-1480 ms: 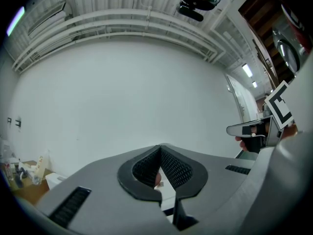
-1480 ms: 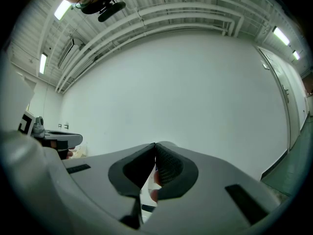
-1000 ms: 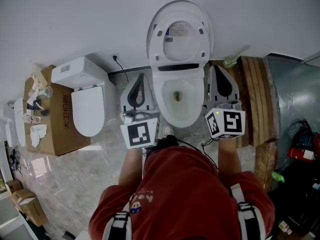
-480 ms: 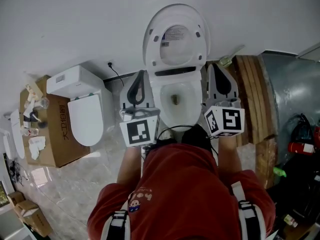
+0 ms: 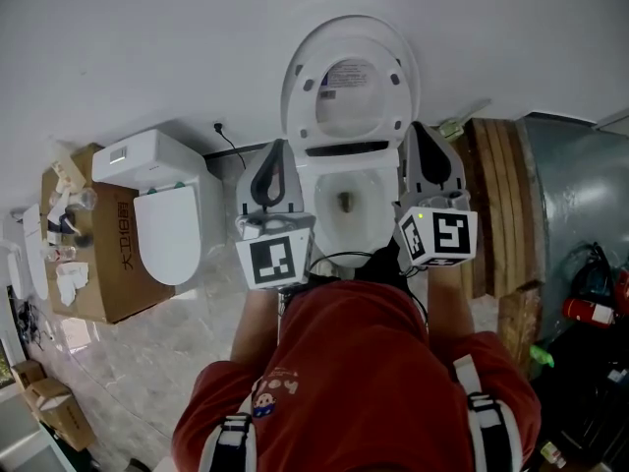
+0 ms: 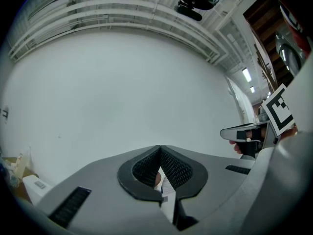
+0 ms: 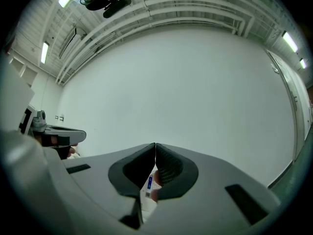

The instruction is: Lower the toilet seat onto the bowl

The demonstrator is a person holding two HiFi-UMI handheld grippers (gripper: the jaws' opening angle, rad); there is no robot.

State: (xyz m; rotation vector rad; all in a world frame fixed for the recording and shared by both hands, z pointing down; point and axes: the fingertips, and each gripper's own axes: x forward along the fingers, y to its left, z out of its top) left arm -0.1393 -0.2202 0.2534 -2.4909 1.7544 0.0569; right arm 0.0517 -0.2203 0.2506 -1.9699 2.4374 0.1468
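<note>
A white toilet stands against the wall in the head view, its bowl (image 5: 329, 180) open. Its seat (image 5: 301, 85) is raised upright with the lid and a printed sticker behind it. My left gripper (image 5: 278, 147) sits left of the bowl and my right gripper (image 5: 425, 128) to its right. Both point toward the wall, level with the bowl's back. Neither touches the seat. In the left gripper view the left gripper (image 6: 160, 147) has its jaw tips together, holding nothing. The right gripper (image 7: 155, 144) looks the same in its own view.
A second white toilet (image 5: 169, 205) rests on a cardboard box (image 5: 110, 264) at left, with small clutter beside it. A wall socket and cable (image 5: 222, 132) are left of the bowl. Wooden boards (image 5: 496, 195) and a grey metal panel (image 5: 580, 190) stand to the right.
Both grippers and the person's body have moved forward toward the toilet. The body now hides the front of the bowl. The seat stays upright.
</note>
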